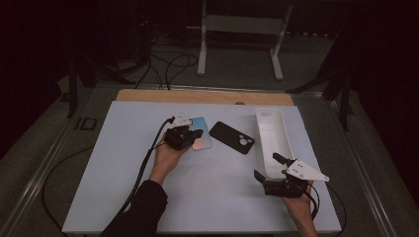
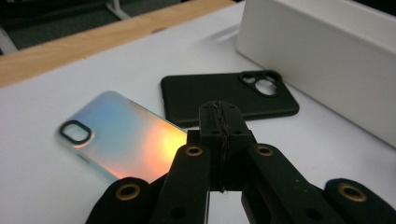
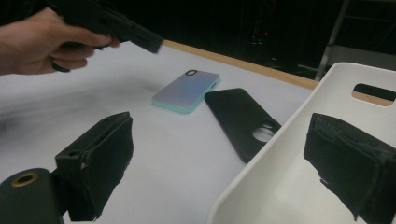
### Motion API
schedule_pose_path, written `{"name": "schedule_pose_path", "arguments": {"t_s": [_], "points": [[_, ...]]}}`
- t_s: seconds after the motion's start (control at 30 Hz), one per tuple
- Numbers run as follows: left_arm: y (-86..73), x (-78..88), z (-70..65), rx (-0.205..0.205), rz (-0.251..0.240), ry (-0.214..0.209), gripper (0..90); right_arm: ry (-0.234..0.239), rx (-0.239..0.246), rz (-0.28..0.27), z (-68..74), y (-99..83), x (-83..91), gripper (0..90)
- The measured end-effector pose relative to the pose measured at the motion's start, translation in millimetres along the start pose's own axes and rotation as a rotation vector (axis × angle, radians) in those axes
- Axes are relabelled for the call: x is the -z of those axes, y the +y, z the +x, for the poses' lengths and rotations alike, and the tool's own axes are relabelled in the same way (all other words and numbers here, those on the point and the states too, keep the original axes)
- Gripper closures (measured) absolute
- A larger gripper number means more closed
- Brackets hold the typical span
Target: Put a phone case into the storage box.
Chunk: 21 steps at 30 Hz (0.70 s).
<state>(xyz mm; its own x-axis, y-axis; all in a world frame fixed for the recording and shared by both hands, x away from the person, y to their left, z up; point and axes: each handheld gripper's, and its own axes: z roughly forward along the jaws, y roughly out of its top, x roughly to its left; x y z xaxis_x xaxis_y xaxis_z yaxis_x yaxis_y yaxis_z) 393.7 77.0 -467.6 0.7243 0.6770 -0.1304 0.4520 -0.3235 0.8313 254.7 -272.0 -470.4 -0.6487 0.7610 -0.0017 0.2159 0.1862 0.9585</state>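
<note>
Left gripper [image 2: 219, 112] over the iridescent case [image 2: 121, 137]
Its jaws are closed, empty; right gripper [image 3: 219, 154] wide at the bin [image 3: 299, 186].

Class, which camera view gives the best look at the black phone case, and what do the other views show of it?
The left gripper view: the black phone case lies close, its camera cut-out sharp. The right gripper view shows it farther off, its lower end hidden behind the white bin. The high view shows it small and whole.
</note>
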Motion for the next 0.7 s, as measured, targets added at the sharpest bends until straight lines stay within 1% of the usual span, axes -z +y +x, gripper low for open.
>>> {"name": "schedule_pose_path", "arguments": {"t_s": [0.03, 0.07, 0.17, 0.23, 0.27, 0.3, 0.33, 0.43, 0.5, 0.7], "points": [[-0.3, -5.0, -0.3, 0.002, 0.009, 0.001, 89.9, 0.001, 0.004, 0.002, 0.0, 0.0, -0.2, 8.2], [-0.7, -15.3, -1.1, 0.003, 0.032, 0.0, 89.9, 0.002, 0.004, 0.003, 0.4, 0.0, -0.6, 8.2], [-0.7, -20.2, -1.4, 0.002, 0.044, 0.001, 89.9, 0.003, 0.004, 0.002, 0.3, 0.0, -0.8, 8.2], [-0.4, -36.8, -3.6, 0.005, 0.073, -0.001, 90.0, 0.004, 0.003, 0.002, -0.1, -0.1, -1.0, 8.2], [-0.4, -36.8, -3.6, 0.005, 0.073, -0.001, 90.0, 0.004, 0.003, 0.002, -0.1, -0.1, -1.0, 8.2], [-0.1, -48.1, -6.2, 0.005, 0.092, -0.005, 89.9, 0.007, 0.002, 0.0, -0.2, -0.2, -1.3, 8.2], [-0.1, -48.1, -6.2, 0.005, 0.092, -0.005, 90.0, 0.007, 0.002, 0.0, -0.2, -0.2, -1.3, 8.2], [-0.4, -60.2, -8.4, 0.009, 0.111, -0.011, 90.0, 0.009, 0.0, 0.001, -0.5, -0.4, -1.7, 8.2], [-0.7, -68.8, -10.5, 0.009, 0.134, -0.008, 90.0, 0.009, 0.0, 0.0, -0.6, -0.4, -1.6, 8.2], [-3.3, -89.4, -15.5, 0.025, 0.179, -0.014, 90.0, 0.01, -0.003, -0.001, -0.9, -0.7, -0.9, 8.2]]}}
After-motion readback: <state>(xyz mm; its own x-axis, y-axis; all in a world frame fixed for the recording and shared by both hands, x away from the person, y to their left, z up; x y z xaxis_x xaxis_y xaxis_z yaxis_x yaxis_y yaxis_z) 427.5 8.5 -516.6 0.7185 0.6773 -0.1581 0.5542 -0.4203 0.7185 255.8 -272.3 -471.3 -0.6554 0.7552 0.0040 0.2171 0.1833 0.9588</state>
